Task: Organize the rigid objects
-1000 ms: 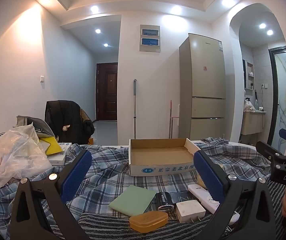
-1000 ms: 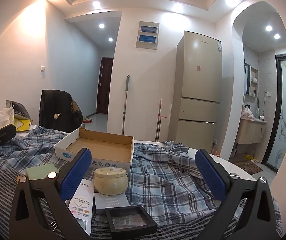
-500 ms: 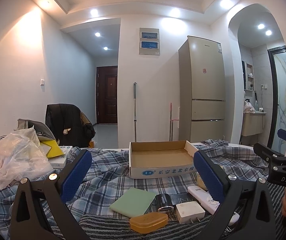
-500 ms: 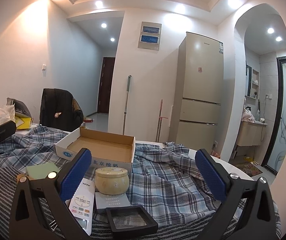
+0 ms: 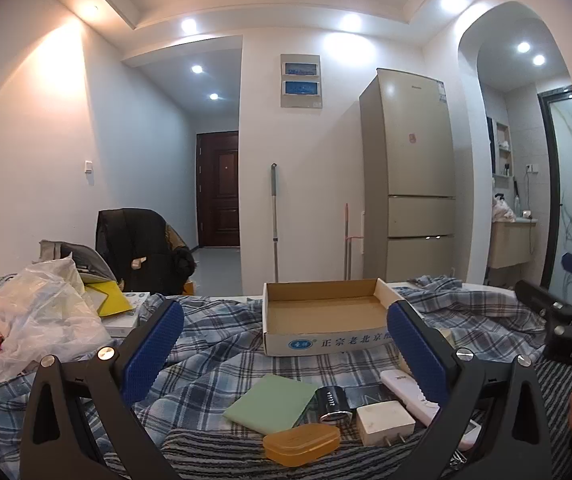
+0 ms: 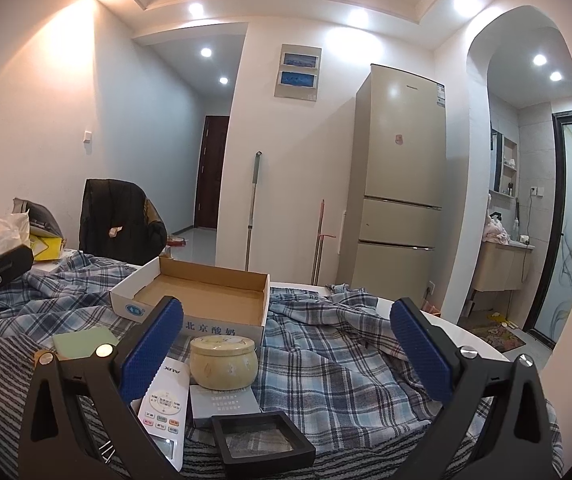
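Note:
An empty cardboard box [image 5: 324, 314] lies on a plaid cloth; it also shows in the right wrist view [image 6: 205, 294]. In front of it lie a green pad [image 5: 271, 400], an orange case [image 5: 301, 443], a black cylinder [image 5: 334, 404], a white plug adapter [image 5: 385, 422] and a white remote [image 5: 404, 388]. The right wrist view shows a cream lidded jar [image 6: 222, 362], a white remote [image 6: 163, 404], a grey booklet [image 6: 223, 402] and a black frame case [image 6: 262, 442]. My left gripper [image 5: 283, 354] is open and empty above them. My right gripper [image 6: 286, 354] is open and empty.
A crumpled plastic bag [image 5: 25, 320], a yellow item [image 5: 107, 300] and a white box [image 5: 125, 320] sit at the left. A chair with a dark jacket [image 5: 137, 248] stands behind. A fridge [image 5: 410, 204] and mop [image 5: 274, 216] stand by the far wall.
Both grippers have tilted slightly upward, so the table objects sit a little lower in view. Jaws stay open. Nothing on the table has moved.

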`<state>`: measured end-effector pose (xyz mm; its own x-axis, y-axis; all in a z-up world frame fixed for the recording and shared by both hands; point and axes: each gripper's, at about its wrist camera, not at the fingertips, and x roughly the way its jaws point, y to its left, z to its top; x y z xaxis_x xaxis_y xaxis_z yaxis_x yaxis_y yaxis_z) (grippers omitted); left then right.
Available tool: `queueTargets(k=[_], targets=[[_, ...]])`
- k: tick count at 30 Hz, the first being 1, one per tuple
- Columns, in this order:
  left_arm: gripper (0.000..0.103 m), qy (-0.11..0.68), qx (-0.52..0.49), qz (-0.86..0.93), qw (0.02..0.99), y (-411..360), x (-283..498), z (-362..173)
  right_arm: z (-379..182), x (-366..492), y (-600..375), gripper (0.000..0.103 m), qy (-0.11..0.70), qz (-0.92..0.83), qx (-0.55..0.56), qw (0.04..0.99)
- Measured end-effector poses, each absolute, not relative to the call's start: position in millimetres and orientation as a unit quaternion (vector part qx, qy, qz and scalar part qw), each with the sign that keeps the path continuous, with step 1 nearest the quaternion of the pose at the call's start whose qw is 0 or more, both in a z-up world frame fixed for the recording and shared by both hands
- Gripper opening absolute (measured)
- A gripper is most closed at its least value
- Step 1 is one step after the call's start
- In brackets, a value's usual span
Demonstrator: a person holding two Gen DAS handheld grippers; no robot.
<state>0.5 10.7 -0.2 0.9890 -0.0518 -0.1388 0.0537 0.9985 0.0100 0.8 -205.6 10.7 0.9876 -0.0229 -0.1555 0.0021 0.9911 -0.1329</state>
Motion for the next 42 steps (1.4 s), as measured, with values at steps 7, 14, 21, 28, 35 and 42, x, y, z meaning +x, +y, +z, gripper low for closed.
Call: queueTargets(k=[7,14,21,28,35,42], targets=[[0.103,0.068,0.001,-0.027,0.997,10.6,0.6,0.0,11.4,0.3,-211.1,0.103,0.076,-0.005,-0.054,0.996],[0.103,0.058,-0.006,-0.028,0.998,14.3,-2.8,0.1,16.0,-12.0,-230.3,0.103,0.041,-0.035,-0.016,0.998],[0.103,0.056,-0.003,-0.027,0.998,13.5,-4.3,-0.2,15.5,-2.2,-247.0,0.103,0.070,-0.044,0.017,0.996],[0.103,0.034,-0.010,-0.026,0.999,17.8,-14.9,5.9,17.9,3.2,-263.7,0.103,0.095,-0.032,0.043,0.994],[0.103,0.025,0.056,-0.022,0.998,-4.6,-58.5,42.2,37.6,-0.4,-268.7,0.103,0.143,0.041,0.040,0.988],[0.103,0.073,0.066,-0.044,0.994,-19.2,-73.0,52.4,38.0,4.1,-263.4,0.103,0.221,0.103,0.039,0.969]])
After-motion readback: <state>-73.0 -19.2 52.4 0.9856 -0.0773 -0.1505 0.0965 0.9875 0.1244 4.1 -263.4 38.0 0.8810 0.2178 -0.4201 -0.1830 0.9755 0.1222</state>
